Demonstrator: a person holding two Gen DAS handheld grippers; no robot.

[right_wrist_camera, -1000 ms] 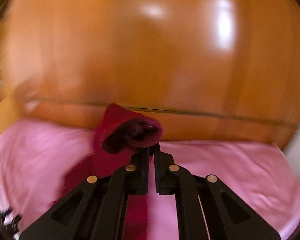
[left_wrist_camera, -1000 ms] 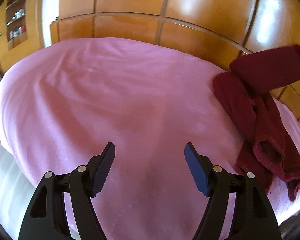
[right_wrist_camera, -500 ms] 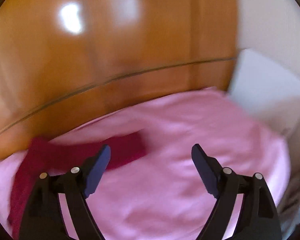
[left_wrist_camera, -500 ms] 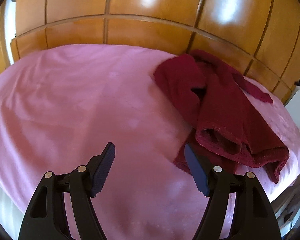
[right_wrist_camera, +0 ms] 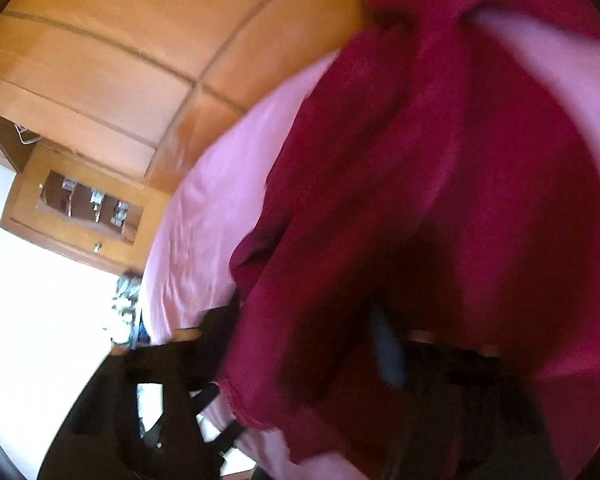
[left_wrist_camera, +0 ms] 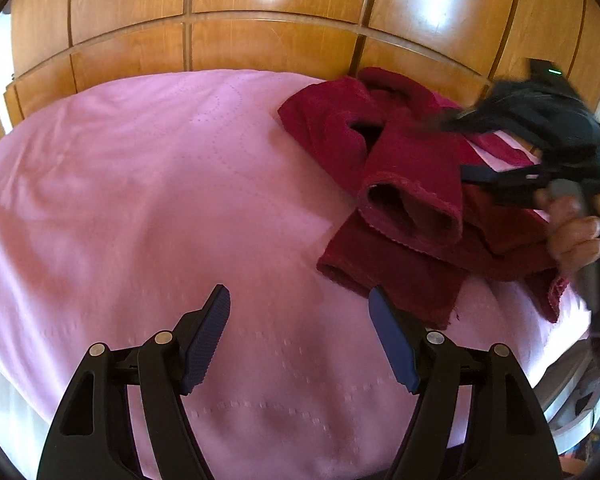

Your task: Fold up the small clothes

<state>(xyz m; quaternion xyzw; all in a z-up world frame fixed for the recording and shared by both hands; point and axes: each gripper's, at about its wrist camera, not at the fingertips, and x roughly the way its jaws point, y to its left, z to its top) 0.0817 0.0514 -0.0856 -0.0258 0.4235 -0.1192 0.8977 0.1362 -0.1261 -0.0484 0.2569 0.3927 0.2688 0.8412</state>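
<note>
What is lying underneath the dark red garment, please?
The dark red garment lies crumpled on a pink bedspread, which shows all around it. Anything beneath its folds is covered and cannot be seen.

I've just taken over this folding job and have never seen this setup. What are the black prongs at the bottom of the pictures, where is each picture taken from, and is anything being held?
There is no robot here. A person holds a two-finger gripper in each hand, and each one carries a wide-angle camera that looks along its fingers. The prongs are those fingers.

The left wrist view shows the left gripper open over a pink bedcover with nothing between its fingers. A crumpled dark red garment lies to its right, in front of wooden panels. At the right edge, blurred, is the person's hand with the other gripper.

The right wrist view is badly blurred. The right gripper is pushed into the red garment. Its jaws have just been closing and cloth seems to lie between them. I cannot tell whether they grip it yet.
</note>
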